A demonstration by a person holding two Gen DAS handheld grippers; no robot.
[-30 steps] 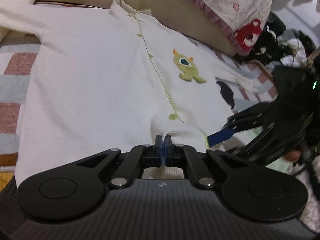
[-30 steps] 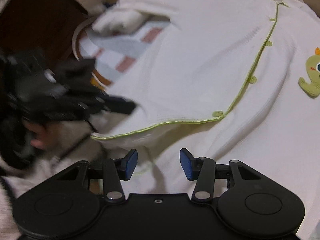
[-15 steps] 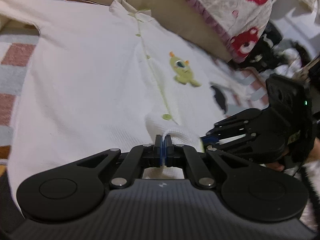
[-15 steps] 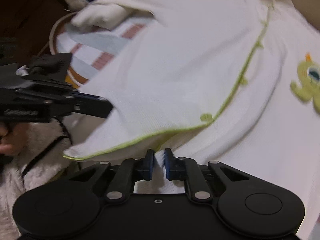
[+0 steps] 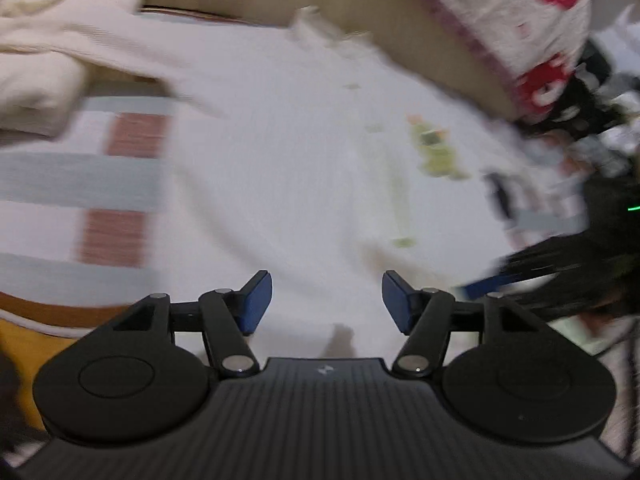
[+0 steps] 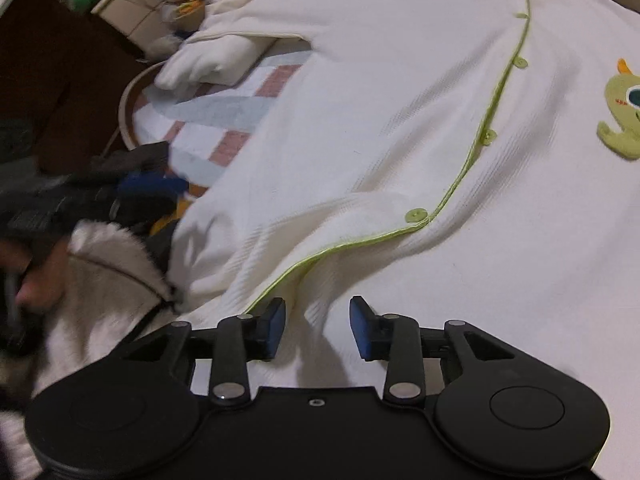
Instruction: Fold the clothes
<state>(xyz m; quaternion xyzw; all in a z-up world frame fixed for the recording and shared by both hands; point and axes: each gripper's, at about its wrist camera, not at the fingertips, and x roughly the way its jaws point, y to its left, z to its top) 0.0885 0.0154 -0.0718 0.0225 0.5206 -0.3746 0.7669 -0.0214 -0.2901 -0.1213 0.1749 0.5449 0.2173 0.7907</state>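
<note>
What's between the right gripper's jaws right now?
In the right wrist view, the right gripper stands open; only a raised wrinkle of the white garment lies between the jaws, ungripped.

White garment with green trim, pink-and-blue checked blanket

— What sits in front of the left gripper?

— Its blue pads stand wide apart, holding nothing; the white garment spreads flat beyond and beneath them.

— Any detail on the cloth?

— Ahead and to the right, a green patch, too smeared to read, perhaps a figure.

— And to the sides?

— Left, a striped blanket; far right, the right gripper, blurred; ahead right, a red-printed pillow.
</note>
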